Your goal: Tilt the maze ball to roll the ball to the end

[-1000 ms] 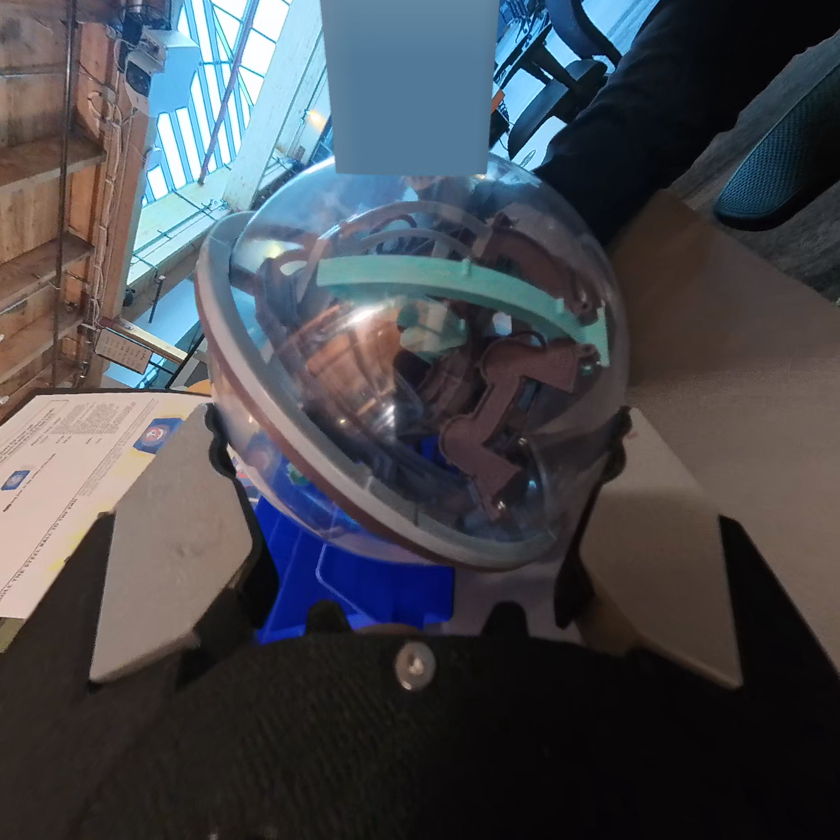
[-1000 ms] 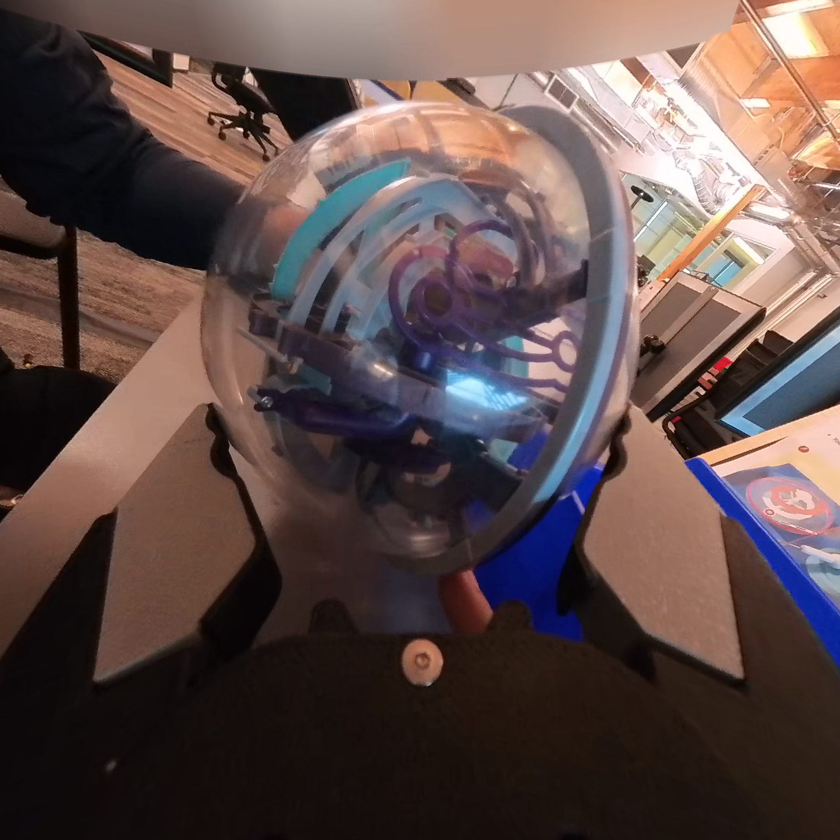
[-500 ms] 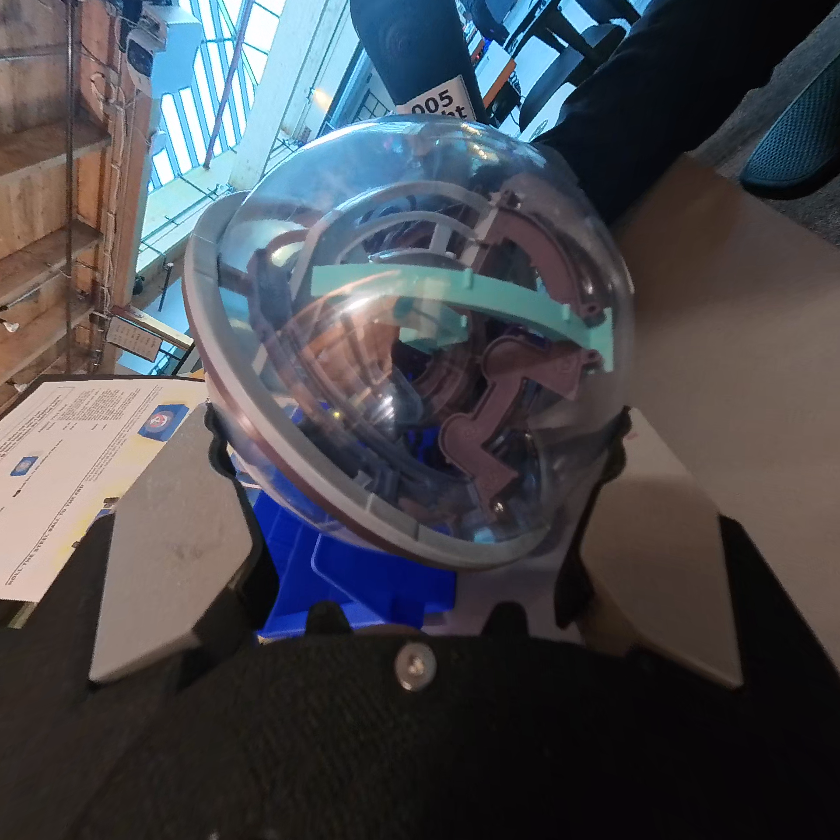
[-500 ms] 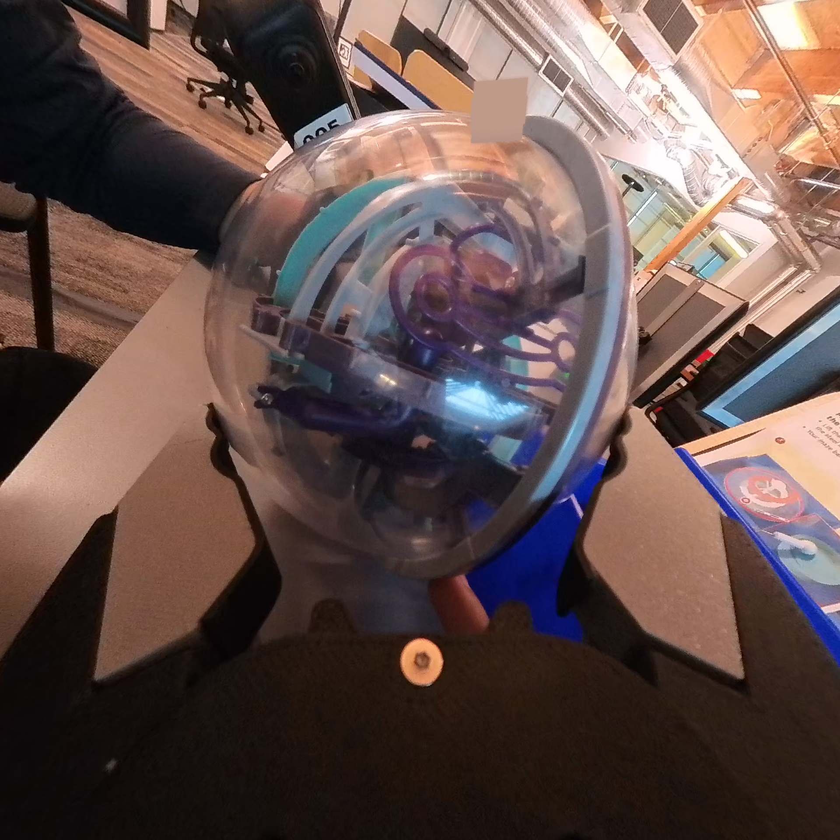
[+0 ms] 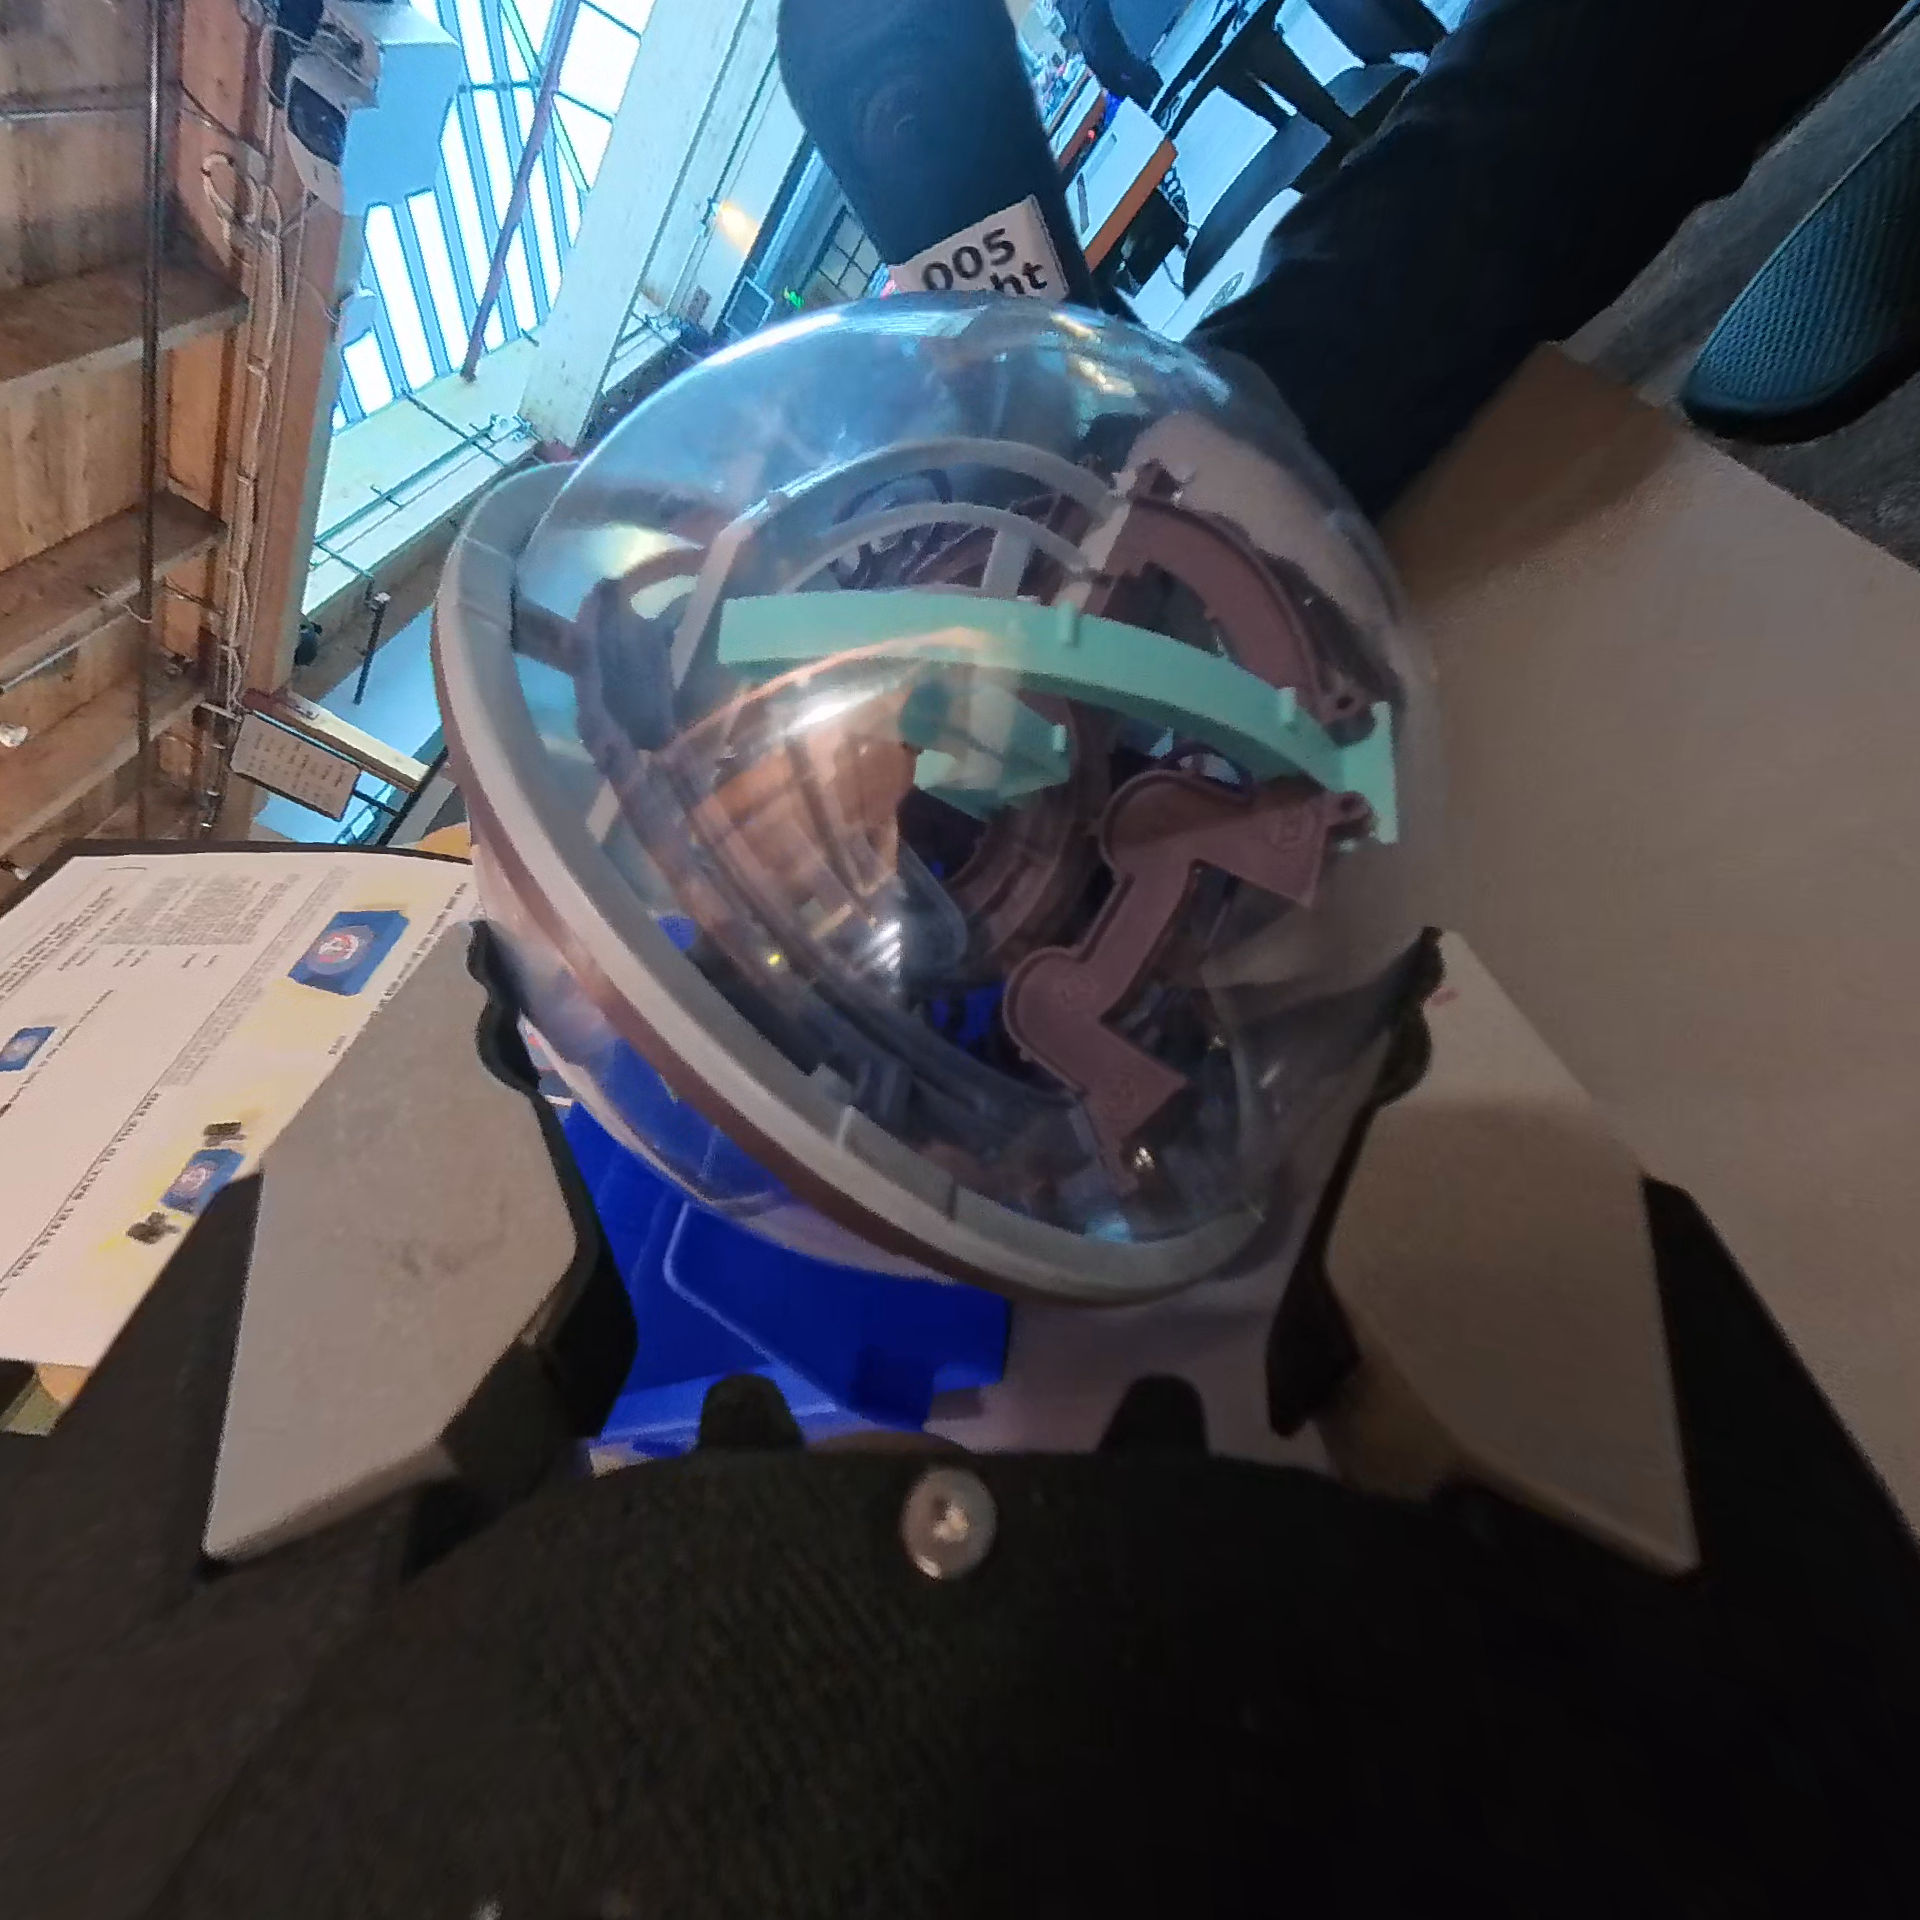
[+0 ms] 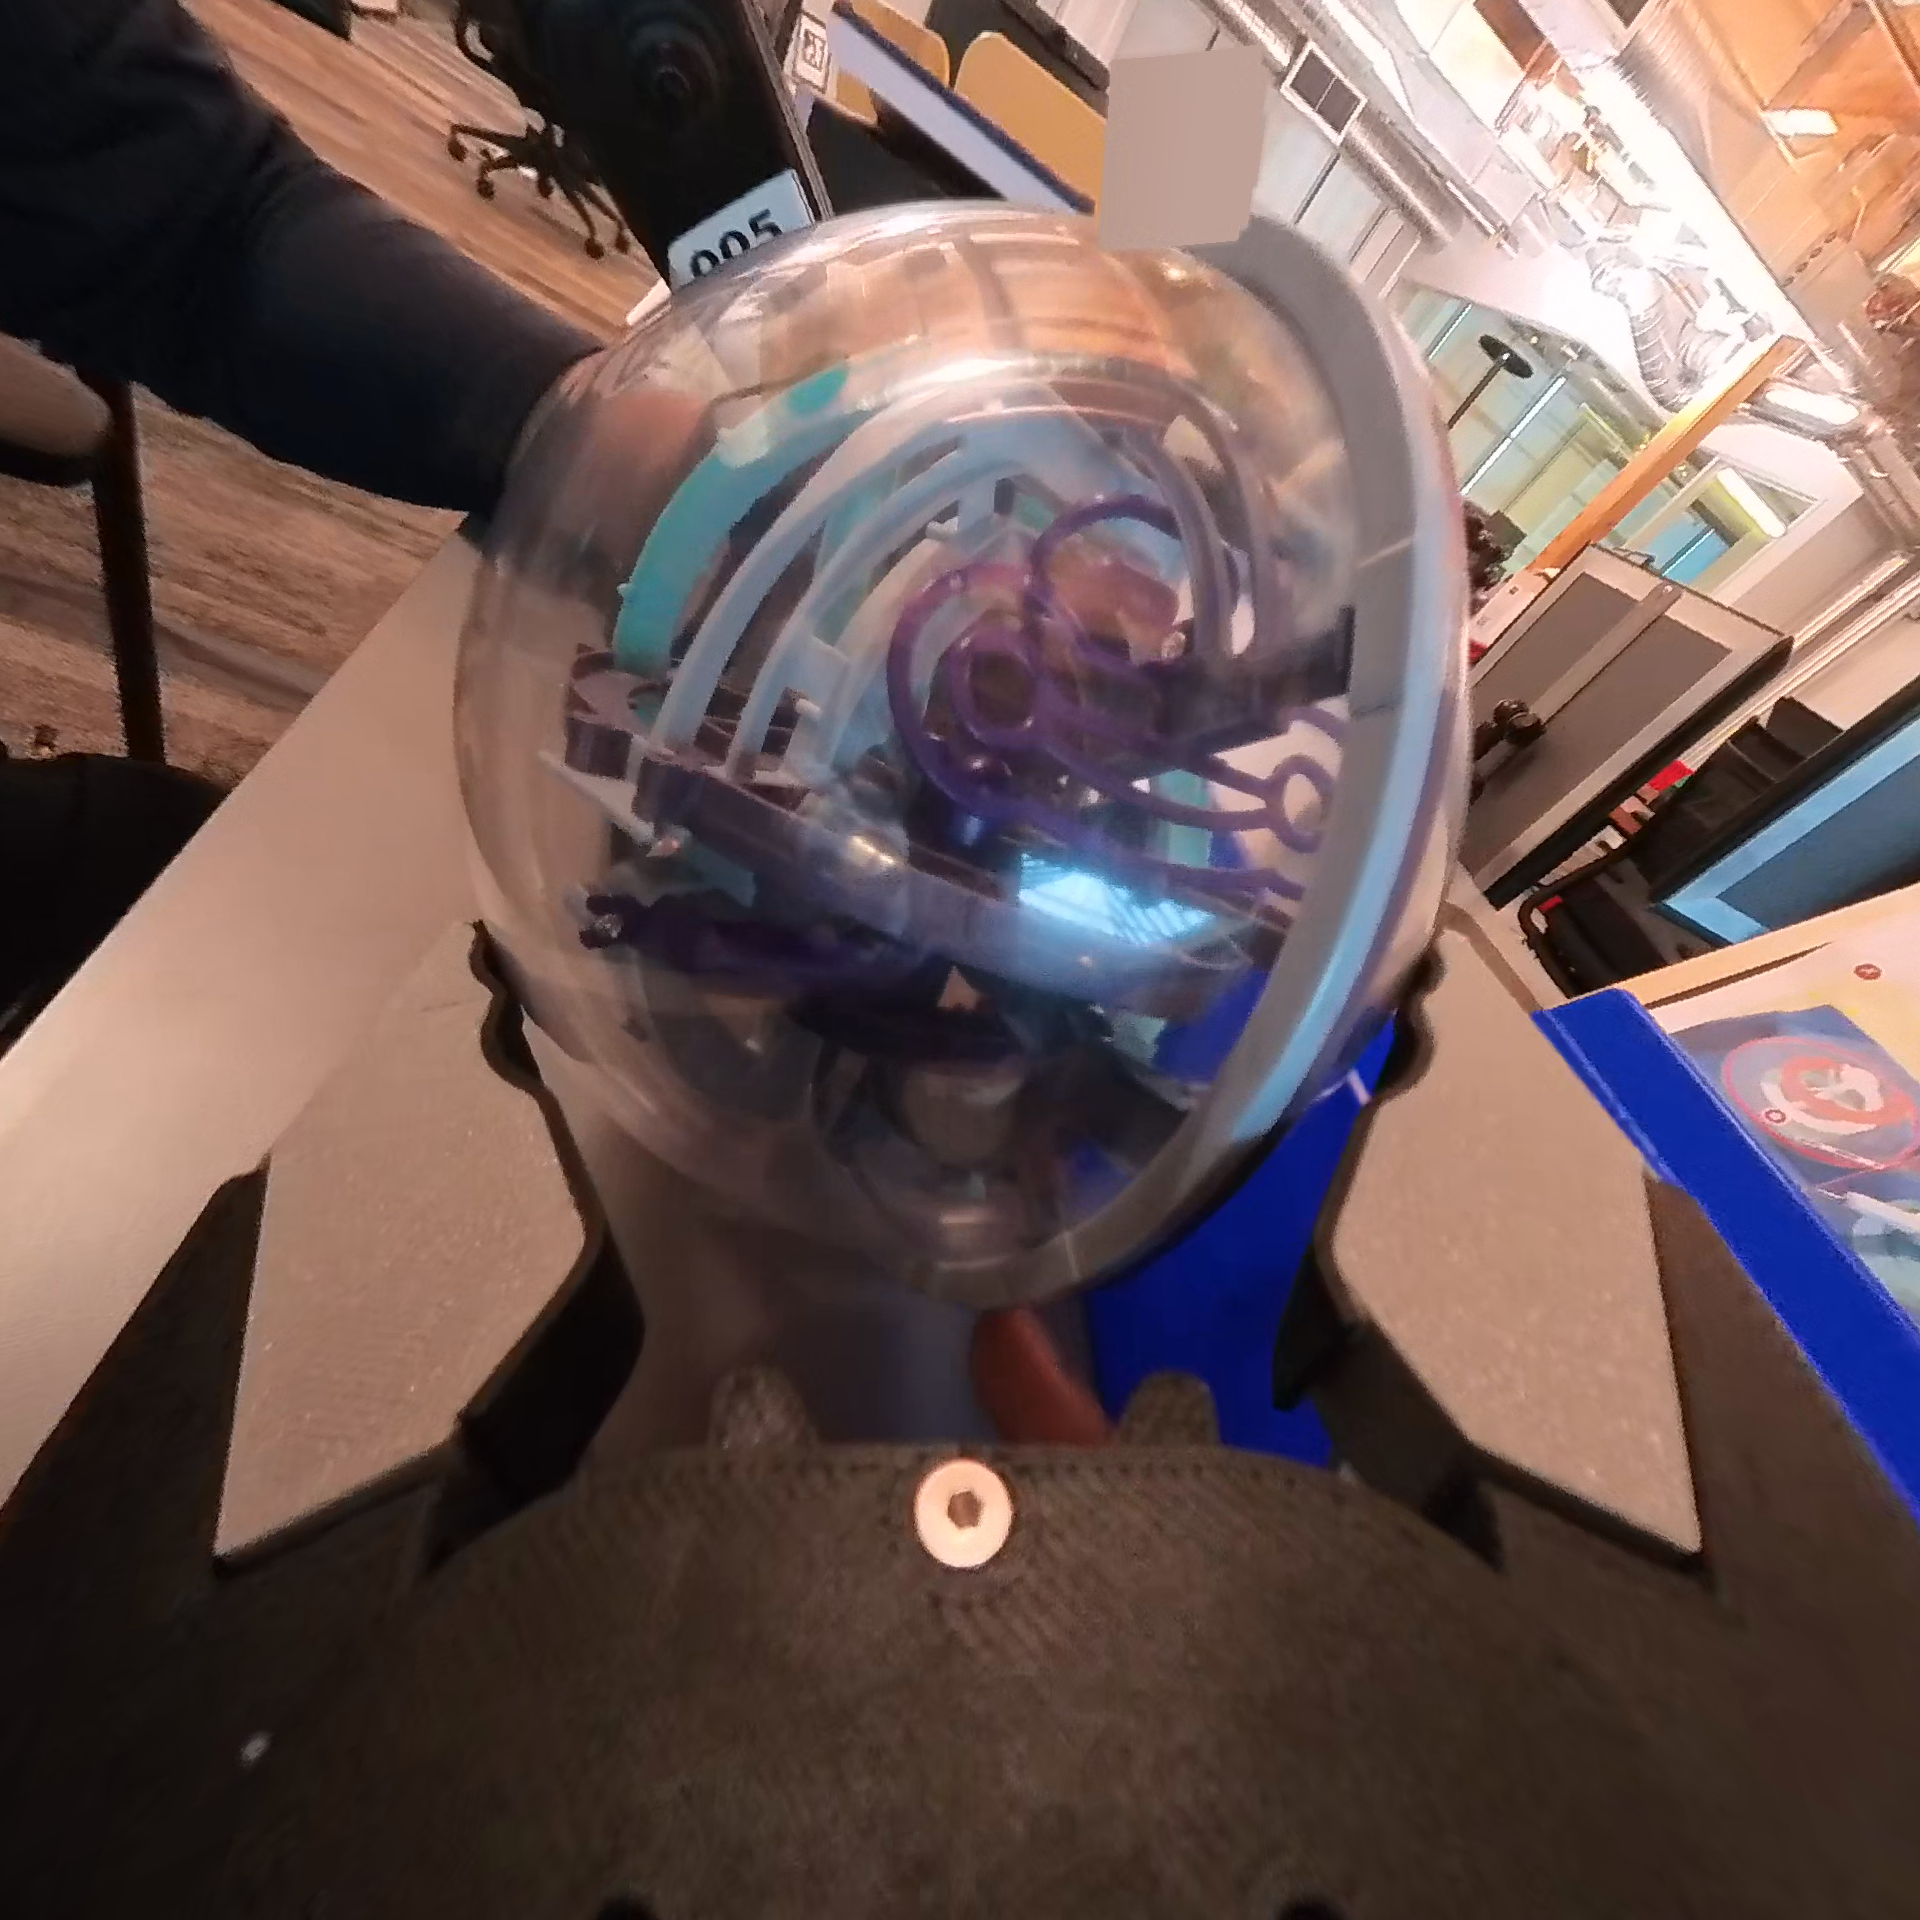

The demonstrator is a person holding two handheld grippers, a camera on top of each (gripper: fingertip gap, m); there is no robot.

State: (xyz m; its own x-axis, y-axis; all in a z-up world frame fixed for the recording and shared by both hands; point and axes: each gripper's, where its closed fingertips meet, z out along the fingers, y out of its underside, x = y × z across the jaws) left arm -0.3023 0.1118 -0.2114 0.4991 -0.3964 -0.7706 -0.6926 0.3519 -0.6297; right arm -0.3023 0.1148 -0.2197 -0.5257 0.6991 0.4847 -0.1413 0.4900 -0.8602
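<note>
The maze ball (image 5: 935, 790) is a clear sphere with a grey equator ring and teal, mauve and grey tracks inside. My left gripper (image 5: 956, 997) is shut on it, with both pads (image 5: 499, 997) pressed to its sides, and holds it above the table. In the right wrist view the maze ball (image 6: 956, 748) shows purple and pale blue tracks. My right gripper (image 6: 956, 997) is shut on it too, with its pads (image 6: 1413, 997) on either side. Each gripper's black body (image 5: 914, 135) (image 6: 707, 114) shows beyond the ball in the other's view. I cannot pick out the small ball inside.
A blue box (image 5: 831, 1309) (image 6: 1714, 1143) sits under and beside the ball. A printed sheet (image 5: 156, 1039) lies at the left. The beige table (image 5: 1662, 831) runs off to the right. A person's dark sleeve (image 6: 260, 312) reaches in behind the ball. Office chairs stand beyond.
Both grippers have tipped together with the ball still clamped between them. The background has shifted, and each gripper's black body now shows above the ball in the other's view.
</note>
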